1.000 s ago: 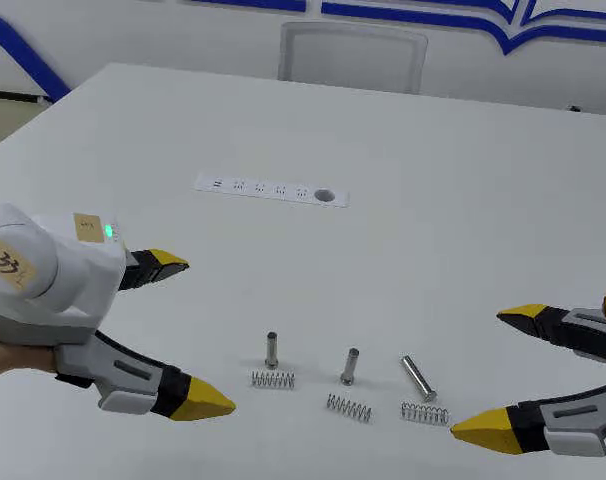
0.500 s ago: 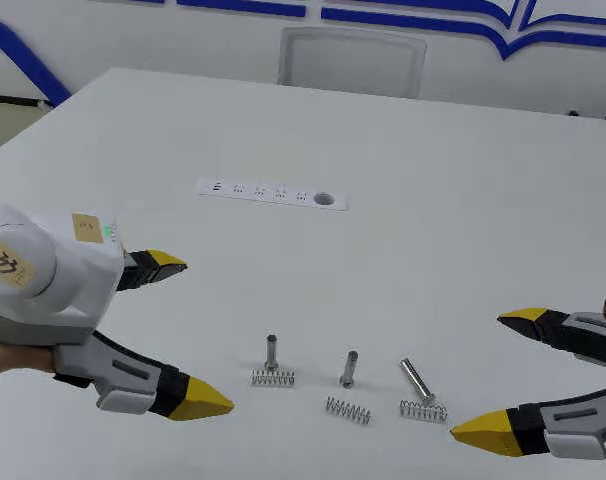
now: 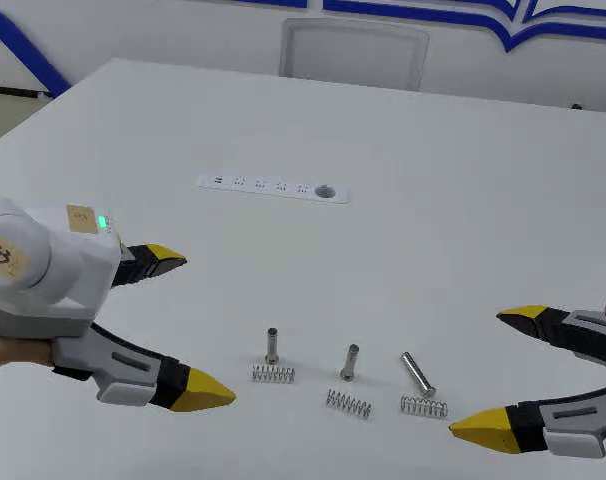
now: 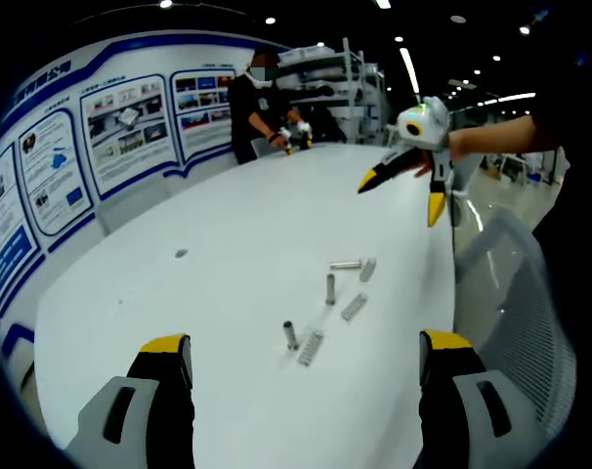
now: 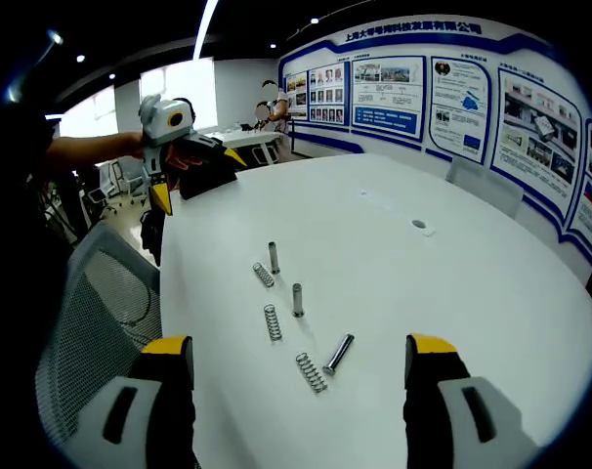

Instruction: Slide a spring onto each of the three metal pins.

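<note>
Head view: left gripper (image 3: 203, 330), right gripper (image 3: 479, 370), jaws wide apart, empty.

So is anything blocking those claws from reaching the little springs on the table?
Nothing visible does. Only bare table lies between the open left claw, the open right claw and the springs, which lie in a row beside the pins.

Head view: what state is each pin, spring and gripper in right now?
Left pin: standing upright, bare.
Middle pin: standing upright, bare.
Right pin: lying on its side, bare.
Left spring: lying flat, loose.
Middle spring: lying flat, loose.
Right spring: lying flat, loose.
Left gripper: open, empty.
Right gripper: open, empty.
</note>
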{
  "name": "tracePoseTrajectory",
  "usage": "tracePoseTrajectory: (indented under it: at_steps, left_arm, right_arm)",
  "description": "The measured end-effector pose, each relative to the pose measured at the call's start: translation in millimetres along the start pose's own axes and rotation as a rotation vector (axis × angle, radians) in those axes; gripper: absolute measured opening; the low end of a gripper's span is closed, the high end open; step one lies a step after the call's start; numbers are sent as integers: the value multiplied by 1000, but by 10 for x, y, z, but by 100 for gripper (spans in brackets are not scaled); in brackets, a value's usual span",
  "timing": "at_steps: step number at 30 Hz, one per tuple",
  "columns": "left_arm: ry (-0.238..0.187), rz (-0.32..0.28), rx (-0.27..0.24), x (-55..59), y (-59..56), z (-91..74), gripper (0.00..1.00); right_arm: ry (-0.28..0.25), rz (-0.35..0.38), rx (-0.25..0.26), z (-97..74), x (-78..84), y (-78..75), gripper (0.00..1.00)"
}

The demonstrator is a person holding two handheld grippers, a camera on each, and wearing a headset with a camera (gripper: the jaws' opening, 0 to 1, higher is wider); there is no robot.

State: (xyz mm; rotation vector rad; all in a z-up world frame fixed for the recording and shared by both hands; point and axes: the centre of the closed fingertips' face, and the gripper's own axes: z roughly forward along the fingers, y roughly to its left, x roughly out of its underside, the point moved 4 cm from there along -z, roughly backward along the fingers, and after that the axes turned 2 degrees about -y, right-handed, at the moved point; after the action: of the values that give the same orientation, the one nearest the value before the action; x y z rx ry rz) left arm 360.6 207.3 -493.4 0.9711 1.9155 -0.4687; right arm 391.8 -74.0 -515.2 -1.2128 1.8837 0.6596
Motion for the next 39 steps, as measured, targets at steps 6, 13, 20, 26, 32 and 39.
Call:
tracePoseTrajectory:
  at_steps: [6,13,20,26,32,39]
  left_arm:
    - [3,-3,2,28,12,5,98]
    - [-10,-37,-10,70,60,45,99]
    - [-6,-22,-24,70,96,119,96]
    - [-31,-53,-14,53,107,164,94]
    - [-16,-44,-5,99,100,176,93]
    - [-14,-63,-2,161,108,148,93]
  right_arm:
    - [9,-4,0,8,22,-18,86]
    - [-6,68,37,36,72,-126,79]
    - [-27,127,46,121,86,-170,74]
    - [-1,114,26,298,100,-150,67]
    - [32,102,20,531,135,-225,63]
    - [68,110,20,700,207,-332,55]
